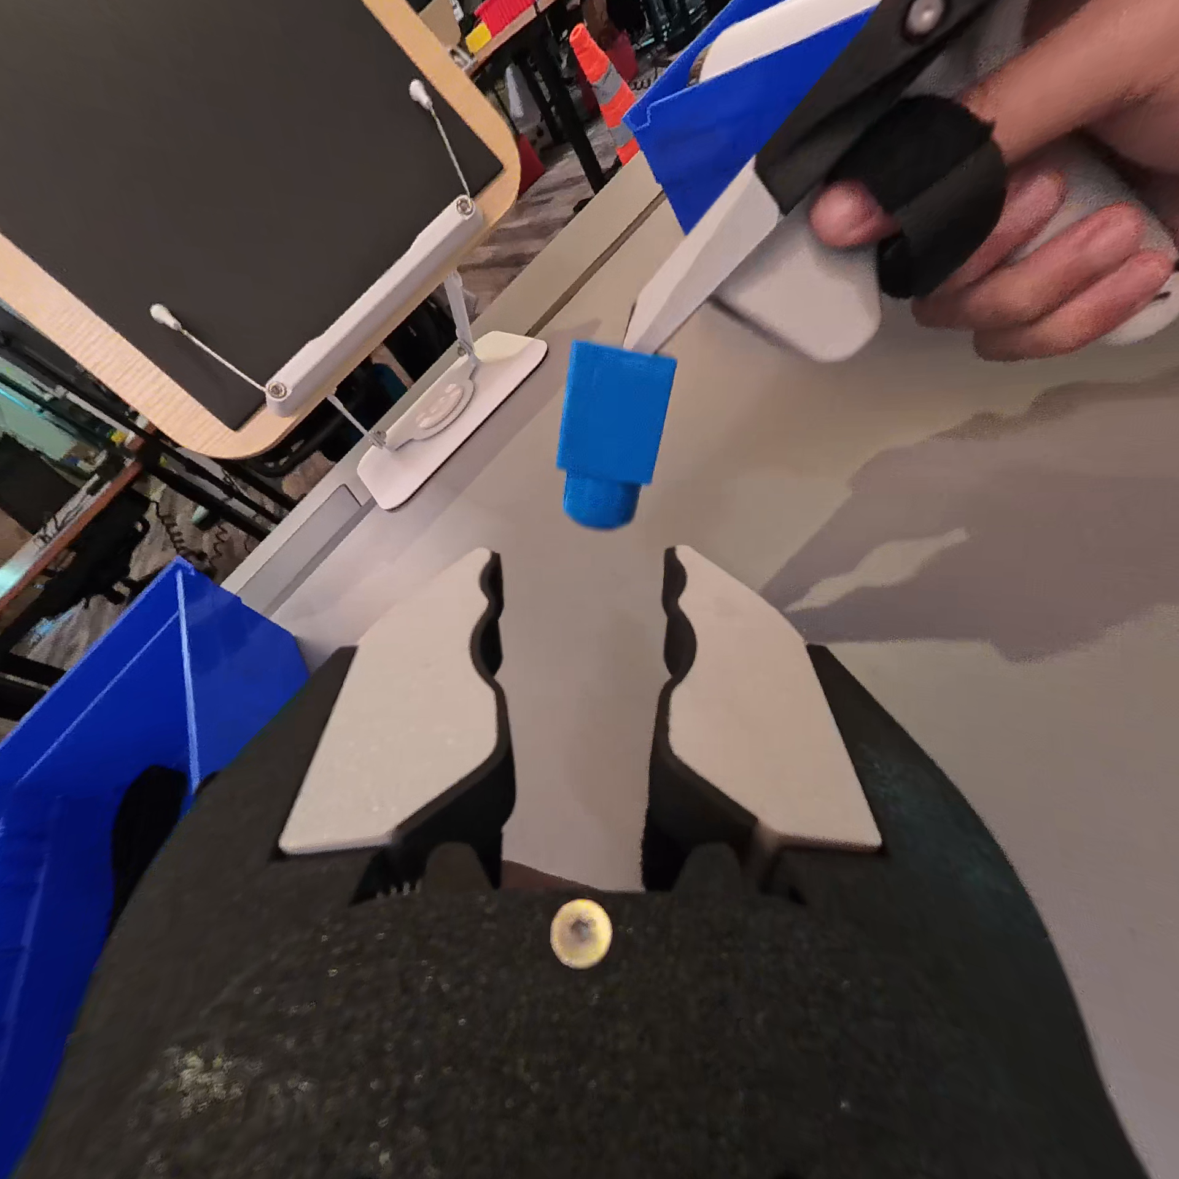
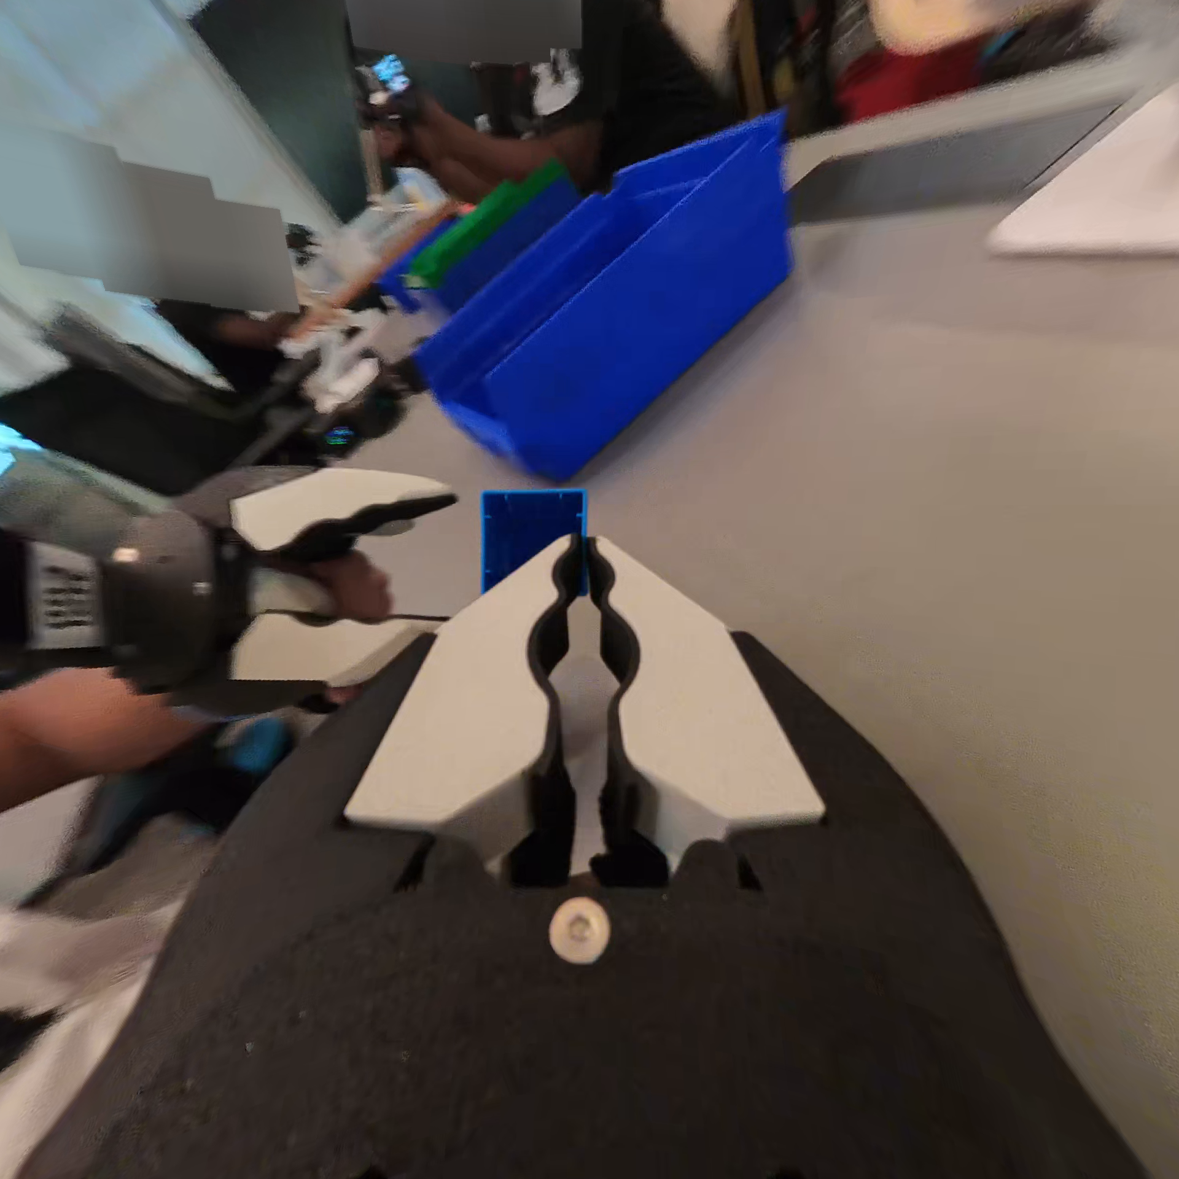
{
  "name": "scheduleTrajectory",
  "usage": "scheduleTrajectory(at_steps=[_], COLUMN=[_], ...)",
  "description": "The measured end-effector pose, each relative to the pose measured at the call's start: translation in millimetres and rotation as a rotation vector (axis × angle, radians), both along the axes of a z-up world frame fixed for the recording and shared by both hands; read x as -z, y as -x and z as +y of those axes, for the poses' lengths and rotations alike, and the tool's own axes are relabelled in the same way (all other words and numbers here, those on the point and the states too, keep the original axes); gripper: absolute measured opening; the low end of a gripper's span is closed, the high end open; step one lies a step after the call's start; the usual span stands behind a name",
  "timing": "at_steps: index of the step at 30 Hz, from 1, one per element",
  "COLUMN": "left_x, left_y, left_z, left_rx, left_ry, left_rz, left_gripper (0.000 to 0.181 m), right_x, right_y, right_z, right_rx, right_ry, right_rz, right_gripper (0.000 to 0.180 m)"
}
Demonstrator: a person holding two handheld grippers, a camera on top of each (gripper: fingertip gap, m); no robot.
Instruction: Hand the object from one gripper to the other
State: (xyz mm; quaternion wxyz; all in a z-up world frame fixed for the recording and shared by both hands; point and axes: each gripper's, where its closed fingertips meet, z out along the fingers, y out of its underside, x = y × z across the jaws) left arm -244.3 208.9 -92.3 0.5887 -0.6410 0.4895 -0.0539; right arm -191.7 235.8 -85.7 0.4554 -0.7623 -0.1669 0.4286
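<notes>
Right wrist view, right gripper clamped on small blue plastic block with round stub, left gripper spread wide just beside it, above grey tabletop.

Blue bin cut off at edge (left); background people blurred.

Grey worktop with soft shadows. Wood-framed dark board on white stand at its edge. Orange striped cone and dark table legs behind on patterned floor. Blue bins on worktop.
</notes>
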Motion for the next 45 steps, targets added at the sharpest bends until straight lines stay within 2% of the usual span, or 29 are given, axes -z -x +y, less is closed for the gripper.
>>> scheduleTrajectory(at_steps=[2,5,11,15,18,21,24,27,29,34,41,43,45], left_x=[-0.6,-2.8,1.2,-5.9,-15.8,-24.2,-38.7,-57.3,-66.4,-45.5,-41.7,-39.8,-37.7], left_y=[-3.5,-5.6,-3.9,-2.8,2.0,8.8,15.5,24.5,26.9,14.1,1.3,-2.7,-6.5], left_z=[-4.5,-8.4,-7.9,-8.4,-3.9,2.3,3.9,3.2,-0.8,-8.2,-20.1,-23.9,-27.8], left_rx=[0.033,0.045,0.051,0.051,0.035,0.062,0.164,0.289,0.388,0.436,0.481,0.487,0.494], left_ry=[-0.032,-0.067,-0.067,-0.098,-0.087,0.107,0.367,0.616,0.792,1.073,1.239,1.262,1.273], left_rz=[0.013,0.021,0.046,0.043,-0.030,-0.247,-0.560,-0.879,-1.040,-1.018,-1.088,-1.088,-1.081], left_gripper=[0.051,0.051,0.035,0.035,0.035,0.035,0.035,0.035,0.035,0.035,0.035,0.035,0.035], right_x=[2.7,7.5,7.2,-2.9,-16.1,-20.7,-18.8,-22.3,-20.3,-41.2,-24.6,-27.1,-30.7], right_y=[13.6,31.2,45.9,46.1,41.0,23.5,13.5,29.1,49.2,62.7,65.5,67.8,67.8], right_z=[-7.9,-18.1,-27.7,-29.6,-28.3,-14.8,-6.3,-17.3,-36.7,-58.4,-53.7,-53.7,-54.2], right_rx=[-0.083,-0.157,-0.186,-0.206,-0.212,-0.122,-0.042,-0.069,-0.148,-0.063,-0.050,-0.027,-0.010], right_ry=[0.077,0.126,0.114,0.063,0.011,-0.079,-0.230,-0.477,-0.639,-0.957,-1.043,-1.076,-1.105], right_rz=[0.084,0.112,0.093,0.132,0.199,0.190,0.058,-0.080,-0.195,-0.335,-0.508,-0.516,-0.523], right_gripper=[0.000,0.001,0.001,0.002,0.027,0.044,0.056,0.074,0.080,0.081,0.086,0.081,0.068])
